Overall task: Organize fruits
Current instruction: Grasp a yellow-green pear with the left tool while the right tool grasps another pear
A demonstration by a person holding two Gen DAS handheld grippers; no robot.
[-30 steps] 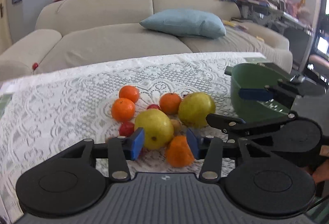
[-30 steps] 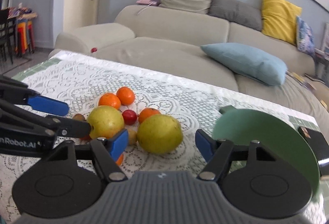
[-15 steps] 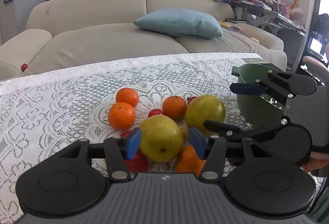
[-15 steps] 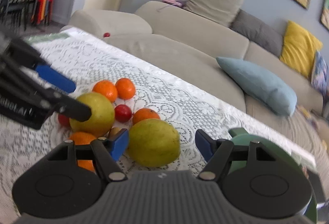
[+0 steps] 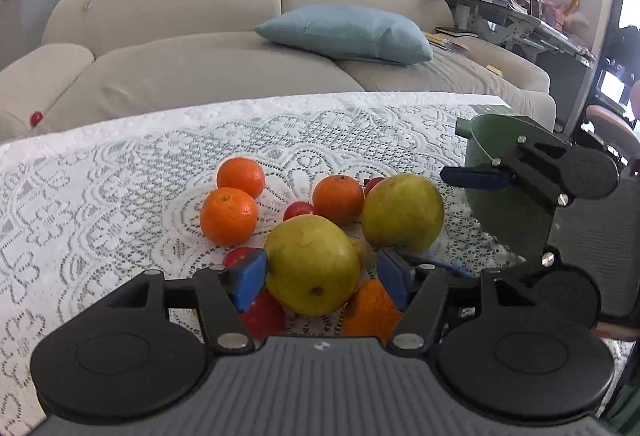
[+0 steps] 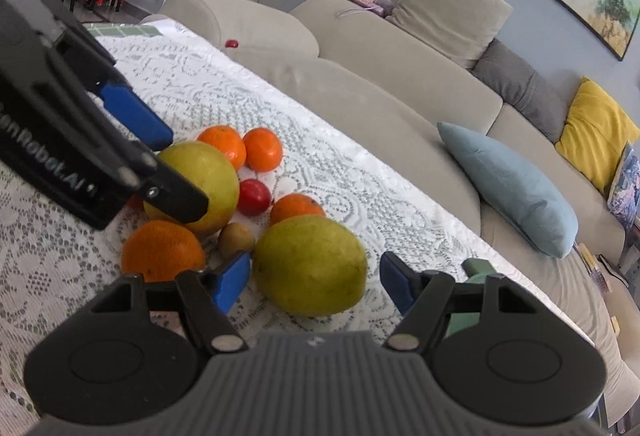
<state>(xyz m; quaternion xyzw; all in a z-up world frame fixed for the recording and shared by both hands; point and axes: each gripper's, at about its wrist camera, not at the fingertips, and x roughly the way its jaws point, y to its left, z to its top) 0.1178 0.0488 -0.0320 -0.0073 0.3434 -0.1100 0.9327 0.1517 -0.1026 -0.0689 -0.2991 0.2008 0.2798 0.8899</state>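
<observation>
Yellow-green skin fills the lower centre of the left wrist view, where the nearer big fruit [image 5: 312,268] is framed between the blue pads of the left gripper [image 5: 320,278]. Its jaws have just been opening; a second ago they stood narrower and short of the fruit, and now the fruit is bracketed with a sliver of gap on each side, so nothing is yet grasped. In the right wrist view the second big fruit [image 6: 310,266] is straddled low in the frame by the right gripper [image 6: 314,284], whose jaws are spread and whose right pad stands clear of the fruit. Both tongs are therefore judged released and poised to close. Around the pair, oranges [image 5: 229,216] and small red fruits [image 5: 298,210] are scattered on the lace tablecloth [image 5: 100,196]. A green bowl [image 5: 512,204], at the right edge, is taken as the likely destination.
</observation>
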